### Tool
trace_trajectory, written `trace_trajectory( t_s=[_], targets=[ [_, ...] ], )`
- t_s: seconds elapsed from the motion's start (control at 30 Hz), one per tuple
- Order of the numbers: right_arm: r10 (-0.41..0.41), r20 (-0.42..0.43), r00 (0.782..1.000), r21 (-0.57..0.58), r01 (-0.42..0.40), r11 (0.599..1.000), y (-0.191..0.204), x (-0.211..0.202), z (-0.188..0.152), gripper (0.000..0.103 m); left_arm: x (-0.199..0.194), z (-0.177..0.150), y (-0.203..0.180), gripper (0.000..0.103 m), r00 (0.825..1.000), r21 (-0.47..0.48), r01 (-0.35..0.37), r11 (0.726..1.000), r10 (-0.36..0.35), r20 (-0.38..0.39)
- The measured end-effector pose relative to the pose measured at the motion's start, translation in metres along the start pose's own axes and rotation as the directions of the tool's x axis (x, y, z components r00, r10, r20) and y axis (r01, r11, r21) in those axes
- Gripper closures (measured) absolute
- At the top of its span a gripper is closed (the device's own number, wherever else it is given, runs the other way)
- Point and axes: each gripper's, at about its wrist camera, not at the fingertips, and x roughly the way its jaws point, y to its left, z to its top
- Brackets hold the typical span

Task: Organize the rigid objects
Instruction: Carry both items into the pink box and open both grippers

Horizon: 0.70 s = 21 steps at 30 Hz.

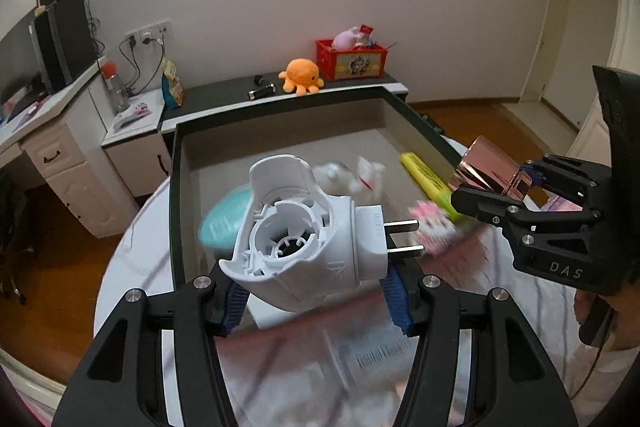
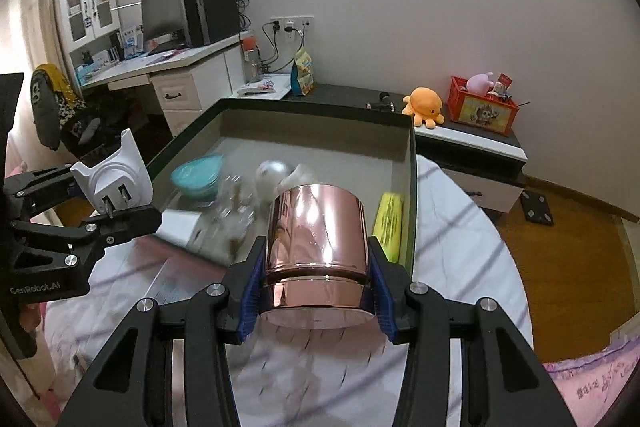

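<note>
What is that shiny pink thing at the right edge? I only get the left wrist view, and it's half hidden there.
Observer: It's a rose-gold cup, a plain smooth cylinder. The right tongs clamp it from both sides near the end closest to their camera.
Visitor: And what's further left in the room, past my picture's edge?
Observer: A white cabinet with glass doors stands against the wall.

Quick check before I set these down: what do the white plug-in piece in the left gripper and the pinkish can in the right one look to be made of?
White plug-in piece: looks like rigid moulded plastic, matt to satin white, with thin ribs and clips inside; its two prongs look like bare metal.

Pinkish can: probably thin metal, or metallised plastic, with a mirror-bright rose-gold finish; it reflects the room sharply and has a rolled seam near its base.
</note>
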Motion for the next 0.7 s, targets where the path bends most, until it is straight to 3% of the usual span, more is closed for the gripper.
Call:
trace_trajectory(
  t_s=[0.3, 0.53, 0.67, 0.7],
  targets=[
    [-0.053, -0.145, 0.988, -0.025, 0.050, 0.998, -0.012, 0.068, 0.024, 0.055, 0.082, 0.043, 0.020, 0.045, 0.987, -0.001, -0.030, 1.000, 0.030, -0.161],
    [-0.069, -0.175, 0.982, -0.051, 0.061, 0.997, -0.008, 0.079, 0.021, 0.055, 0.104, 0.042, 0.028, 0.044, 0.982, -0.035, -0.082, 0.996, 0.075, -0.172],
    [-0.075, -0.143, 0.987, -0.043, 0.070, 0.997, -0.008, 0.071, 0.021, 0.042, 0.108, 0.039, 0.032, 0.024, 0.978, -0.049, -0.130, 0.990, 0.120, -0.168],
    [-0.078, -0.135, 0.988, -0.042, 0.073, 0.996, -0.007, 0.068, 0.021, 0.036, 0.105, 0.037, 0.033, 0.023, 0.979, -0.062, -0.129, 0.990, 0.118, -0.166]
  ],
)
